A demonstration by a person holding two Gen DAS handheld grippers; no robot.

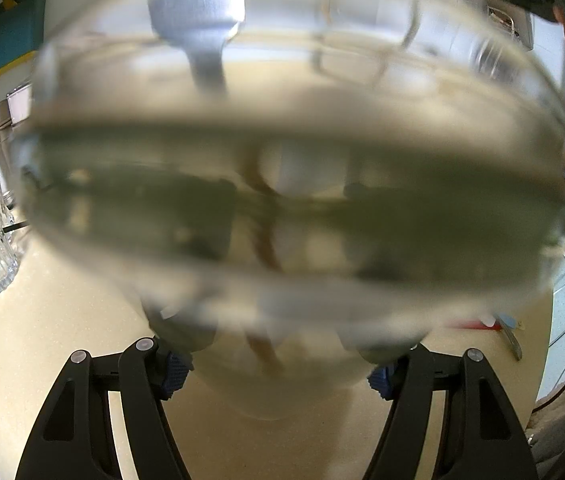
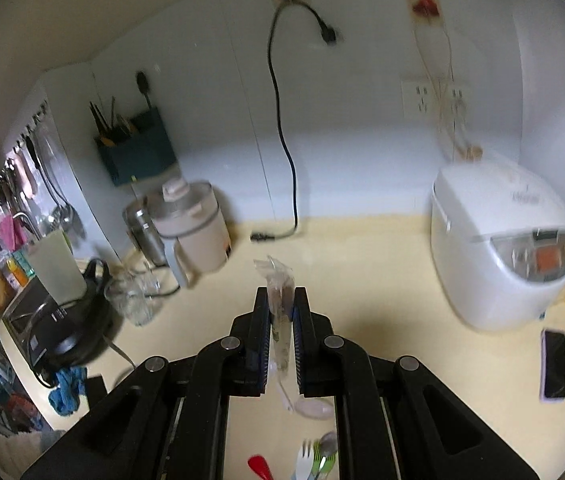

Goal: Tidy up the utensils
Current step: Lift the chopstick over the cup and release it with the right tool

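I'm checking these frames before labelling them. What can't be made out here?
- Left wrist view: the glass container held in the left hand-held gripper fills the frame, blurred; its contents are unreadable.
- Right wrist view: the clear wrapped packet in the right hand-held gripper is partly hidden by the fingers; contents unclear.
- Right wrist view: the plastic utensils are cut off by the bottom edge.
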